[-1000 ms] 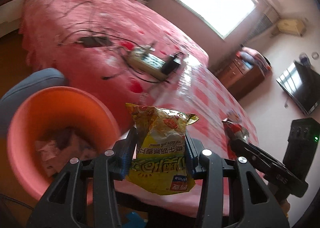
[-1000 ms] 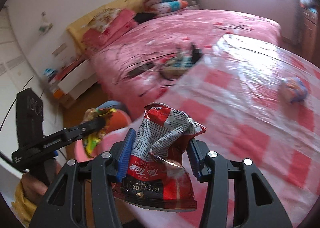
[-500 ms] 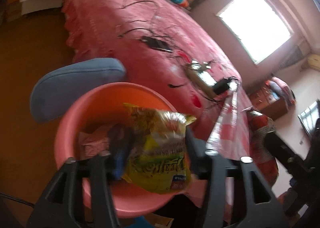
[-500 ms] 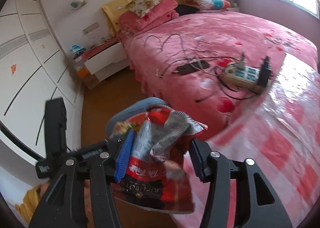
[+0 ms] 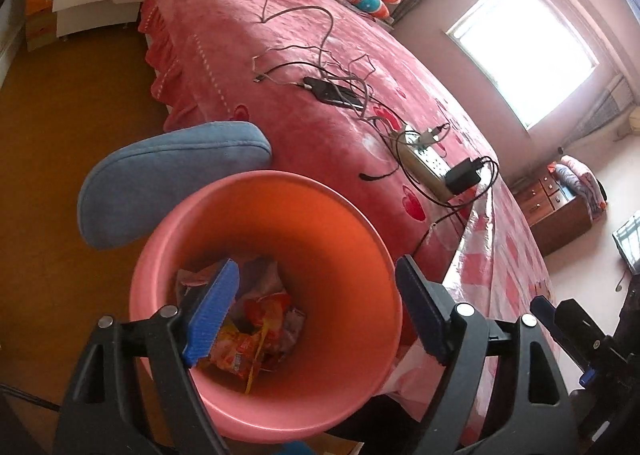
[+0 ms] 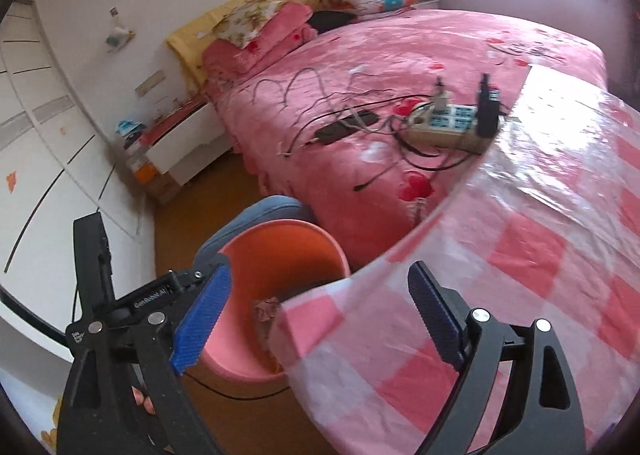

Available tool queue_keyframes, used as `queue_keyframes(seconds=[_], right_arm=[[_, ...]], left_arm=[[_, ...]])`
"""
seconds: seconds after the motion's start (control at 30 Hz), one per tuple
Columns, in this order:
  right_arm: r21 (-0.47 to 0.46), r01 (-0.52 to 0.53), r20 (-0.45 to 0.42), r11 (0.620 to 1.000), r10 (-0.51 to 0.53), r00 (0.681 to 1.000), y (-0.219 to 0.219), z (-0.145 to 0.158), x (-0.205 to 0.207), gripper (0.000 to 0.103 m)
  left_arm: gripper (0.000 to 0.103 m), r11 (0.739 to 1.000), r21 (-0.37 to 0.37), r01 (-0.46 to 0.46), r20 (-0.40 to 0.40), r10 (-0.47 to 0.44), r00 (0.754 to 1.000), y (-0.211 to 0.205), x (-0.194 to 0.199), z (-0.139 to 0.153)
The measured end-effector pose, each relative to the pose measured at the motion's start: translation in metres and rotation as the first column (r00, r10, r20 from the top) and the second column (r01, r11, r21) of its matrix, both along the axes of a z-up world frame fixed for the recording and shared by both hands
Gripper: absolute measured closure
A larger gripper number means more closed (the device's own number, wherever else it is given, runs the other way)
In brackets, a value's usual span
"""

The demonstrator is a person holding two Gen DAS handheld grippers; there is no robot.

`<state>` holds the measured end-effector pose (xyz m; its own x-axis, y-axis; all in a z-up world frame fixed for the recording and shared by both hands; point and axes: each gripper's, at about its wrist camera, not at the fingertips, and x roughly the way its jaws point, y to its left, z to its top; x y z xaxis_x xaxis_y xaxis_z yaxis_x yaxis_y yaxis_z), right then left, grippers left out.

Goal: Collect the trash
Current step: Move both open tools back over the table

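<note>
A pink waste bin (image 5: 360, 255) stands on the floor by the bed, with a yellow-orange snack bag (image 5: 244, 343) and other crumpled wrappers at its bottom. My left gripper (image 5: 316, 315) hangs right over the bin's mouth; its jaws are opening and hold nothing. My right gripper (image 6: 320, 315) is above the checked cloth (image 6: 520, 255) at the bed's corner, just right of the bin (image 6: 248, 255); its jaws are opening too, with nothing between them. The right wrist view shows the left gripper (image 6: 160, 295) over the bin's left rim. The cloth hides part of the bin there.
A blue cushion (image 5: 168, 179) lies behind the bin. On the pink bed (image 5: 320, 55) are a power strip (image 5: 424, 167), a phone (image 5: 332, 95) and tangled cables. A white bedside cabinet (image 6: 184, 147) and a wooden dresser (image 5: 556, 211) stand further off on the brown floor.
The yellow bag has left my left gripper and lies in the bin. The red bag is gone from my right gripper. Both jaws have spread wide, and both views have swung over the bin.
</note>
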<state>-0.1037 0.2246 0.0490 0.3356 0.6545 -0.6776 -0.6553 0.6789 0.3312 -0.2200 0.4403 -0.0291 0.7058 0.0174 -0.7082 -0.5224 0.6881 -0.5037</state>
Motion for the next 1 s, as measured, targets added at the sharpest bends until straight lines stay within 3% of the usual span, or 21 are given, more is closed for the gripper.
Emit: queue_keyframes(seconds=[0.27, 1.0], right_arm=[[-0.055, 0.054, 0.094, 0.997, -0.049, 0.994, -0.034, 0.003, -0.014, 0.013], [-0.038, 0.143, 0.154, 0.989, -0.136, 0.979, -0.112, 0.004, -0.026, 0.013]], left_arm=[[0.021, 0.997, 0.058, 0.054, -0.016, -0.053, 0.998, -0.027, 0.013, 0.012], [0.016, 0.942, 0.218, 0.254, -0.079, -0.242, 0.967, -0.121, 0.044, 0.042]])
